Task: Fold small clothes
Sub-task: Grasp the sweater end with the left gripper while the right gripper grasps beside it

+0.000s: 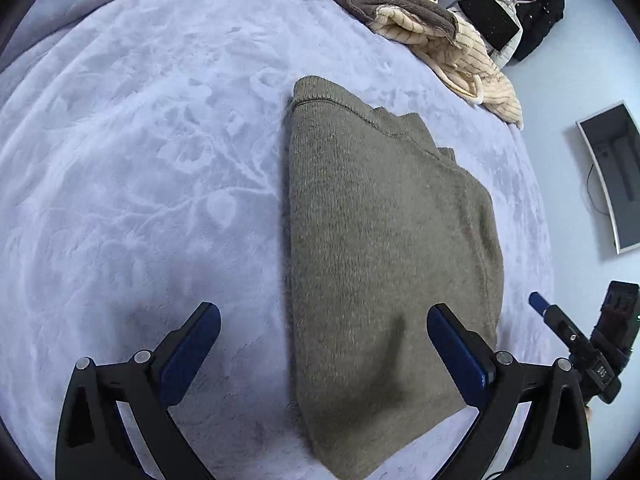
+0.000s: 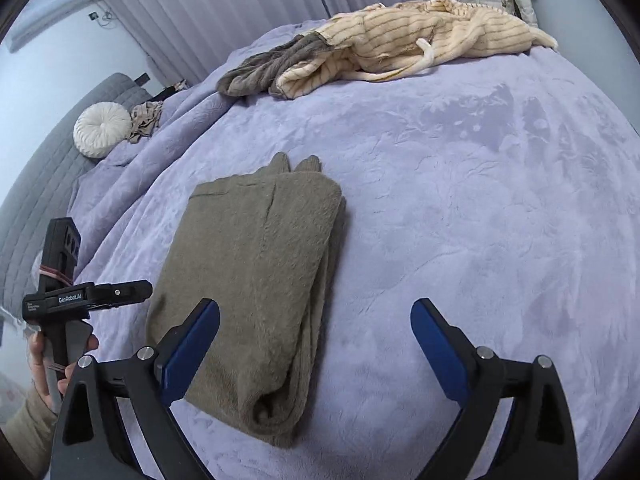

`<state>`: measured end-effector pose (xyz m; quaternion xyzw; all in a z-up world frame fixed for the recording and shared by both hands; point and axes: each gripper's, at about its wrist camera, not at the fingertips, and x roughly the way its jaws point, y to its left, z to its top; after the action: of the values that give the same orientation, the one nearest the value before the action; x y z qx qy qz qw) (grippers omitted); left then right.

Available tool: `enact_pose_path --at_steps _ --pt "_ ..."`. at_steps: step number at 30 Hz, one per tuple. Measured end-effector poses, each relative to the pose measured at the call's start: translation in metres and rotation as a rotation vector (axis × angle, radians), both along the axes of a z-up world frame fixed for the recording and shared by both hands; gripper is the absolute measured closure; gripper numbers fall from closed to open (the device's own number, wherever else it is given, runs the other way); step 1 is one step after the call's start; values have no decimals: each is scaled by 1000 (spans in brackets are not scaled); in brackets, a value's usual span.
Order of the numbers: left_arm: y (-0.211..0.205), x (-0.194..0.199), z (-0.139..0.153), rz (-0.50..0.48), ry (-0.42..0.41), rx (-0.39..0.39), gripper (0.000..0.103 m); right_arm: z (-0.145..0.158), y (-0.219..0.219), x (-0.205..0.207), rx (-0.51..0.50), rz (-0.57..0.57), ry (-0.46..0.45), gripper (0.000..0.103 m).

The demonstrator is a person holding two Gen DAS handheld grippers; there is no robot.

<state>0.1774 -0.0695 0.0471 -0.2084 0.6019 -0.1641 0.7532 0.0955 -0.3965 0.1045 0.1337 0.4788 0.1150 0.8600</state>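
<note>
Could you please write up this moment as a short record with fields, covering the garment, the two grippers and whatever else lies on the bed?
surface: lilac blanket on a bed
sweater: olive knit, folded into a long stack, lying flat
left gripper: open, holding nothing, over the sweater's near end
right gripper: open, holding nothing, just right of the sweater
other clothes: striped cream garment and grey garment, both unfolded, at the far edge
pillow: round, white, at far left

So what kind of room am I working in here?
Most likely a bedroom: the folded olive sweater lies on a bed's lavender blanket, with a grey padded headboard and round white cushion behind.
</note>
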Motion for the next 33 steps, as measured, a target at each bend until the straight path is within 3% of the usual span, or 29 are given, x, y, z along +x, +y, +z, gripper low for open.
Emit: enact_pose_path --at_steps 5,8,11,15,19,21,23,25,33 --pt "-17 26 -23 -20 64 -123 0 -30 4 48 140 20 114 5" --pt "-28 32 -31 -36 65 -114 0 -55 9 70 191 6 172 5" --pt "-41 35 -38 -50 41 -64 0 -79 20 83 304 41 234 6" --pt "-68 36 -35 -155 -28 47 0 -91 46 88 214 99 220 8" --pt "-79 39 -34 -171 -58 97 2 -88 57 91 157 134 201 25" --pt "-83 38 -31 -182 -85 109 8 -87 56 90 168 142 198 37" --pt "-86 37 -27 -196 -108 104 24 -87 57 89 181 142 194 44" --pt "-85 33 -22 -203 -125 112 33 -86 60 88 174 144 183 52" --pt "-95 26 -4 -227 -182 187 49 -65 82 79 48 158 129 59"
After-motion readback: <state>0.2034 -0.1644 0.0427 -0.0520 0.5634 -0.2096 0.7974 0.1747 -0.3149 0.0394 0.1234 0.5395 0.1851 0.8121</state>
